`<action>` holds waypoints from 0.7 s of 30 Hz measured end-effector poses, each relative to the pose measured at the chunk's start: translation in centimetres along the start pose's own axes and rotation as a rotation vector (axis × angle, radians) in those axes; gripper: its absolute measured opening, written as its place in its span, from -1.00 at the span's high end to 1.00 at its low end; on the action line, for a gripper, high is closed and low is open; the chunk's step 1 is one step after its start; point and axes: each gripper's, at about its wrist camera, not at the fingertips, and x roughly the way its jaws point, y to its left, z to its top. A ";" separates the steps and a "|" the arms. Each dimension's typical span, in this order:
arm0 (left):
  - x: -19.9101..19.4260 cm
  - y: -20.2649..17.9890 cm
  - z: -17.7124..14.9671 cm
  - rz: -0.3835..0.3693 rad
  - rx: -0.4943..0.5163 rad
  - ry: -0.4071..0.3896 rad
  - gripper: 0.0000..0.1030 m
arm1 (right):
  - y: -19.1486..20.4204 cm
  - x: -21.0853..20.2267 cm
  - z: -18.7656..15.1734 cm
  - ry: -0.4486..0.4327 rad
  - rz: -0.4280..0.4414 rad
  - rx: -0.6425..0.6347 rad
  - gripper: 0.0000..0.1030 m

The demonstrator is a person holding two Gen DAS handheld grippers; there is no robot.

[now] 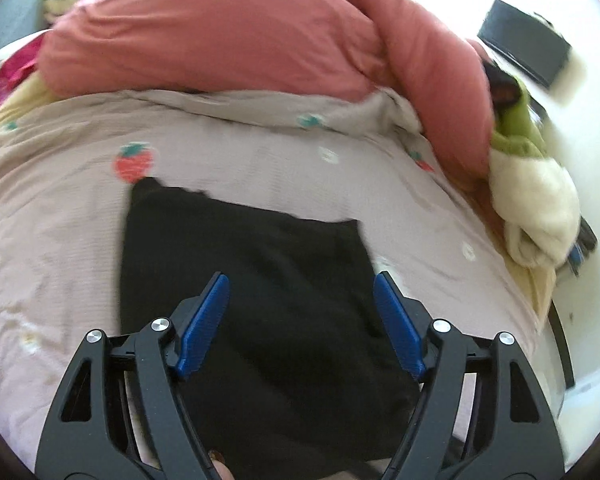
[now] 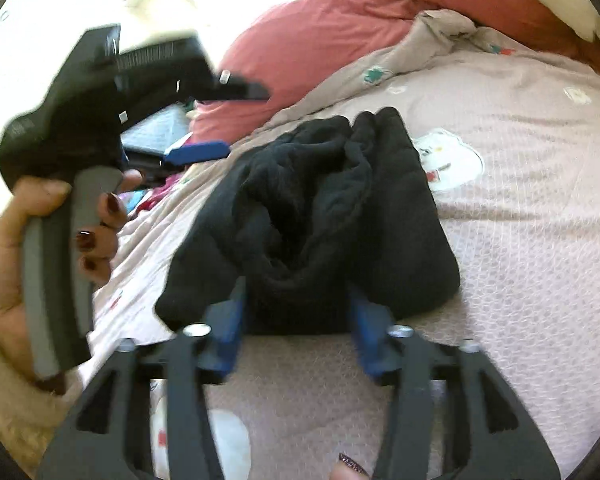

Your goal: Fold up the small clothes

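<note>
- Left gripper (image 1: 301, 280): jaws spread wide, blue pads (image 1: 204, 322) clear of any cloth, nothing pinched, hovering just above the black garment (image 1: 256, 320).
- Right gripper (image 2: 296, 300): jaws parted too, blue pads (image 2: 231, 332) flanking the near edge of the black garment (image 2: 312, 220); cloth bulging between them, firm pressing not evident, picture blurred there.
- In the right wrist view, the left gripper (image 2: 204, 120) up at the left side, held by a hand (image 2: 28, 240) with dark-painted nails wrapped around a grey handle (image 2: 56, 272).
- Black garment lying on the bedspread (image 1: 52, 220), roughly at the middle of the bed, bunched and rumpled toward the right gripper, flatter and smoother seen from the left one.
- Bedspread pale pinkish-grey, printed with a strawberry (image 1: 134, 162) just beyond the garment's far corner and small white flowers further off.
- Beyond that, a bulky salmon-red duvet (image 1: 228, 28) heaped across the far side of the bed, resting on the bedspread's wrinkled edge.
- At the right edge of the bed in the left wrist view, a cream and green bundle of cloth (image 1: 532, 200), beside the duvet.
- Further off, a dark box (image 1: 524, 46) against a bright white surface, well apart from the bed.
</note>
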 end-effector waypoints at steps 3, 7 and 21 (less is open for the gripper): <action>-0.9 2.4 -0.8 0.071 -0.029 -0.036 -0.30 | -0.5 -0.7 1.4 0.009 0.042 0.035 -0.44; -0.6 4.4 -2.4 0.139 -0.018 -0.022 -0.30 | -2.4 0.8 5.2 0.064 0.095 0.144 -0.56; 0.0 4.2 -4.6 0.135 0.047 0.006 -0.39 | -2.8 9.0 10.5 0.238 0.064 0.170 -0.16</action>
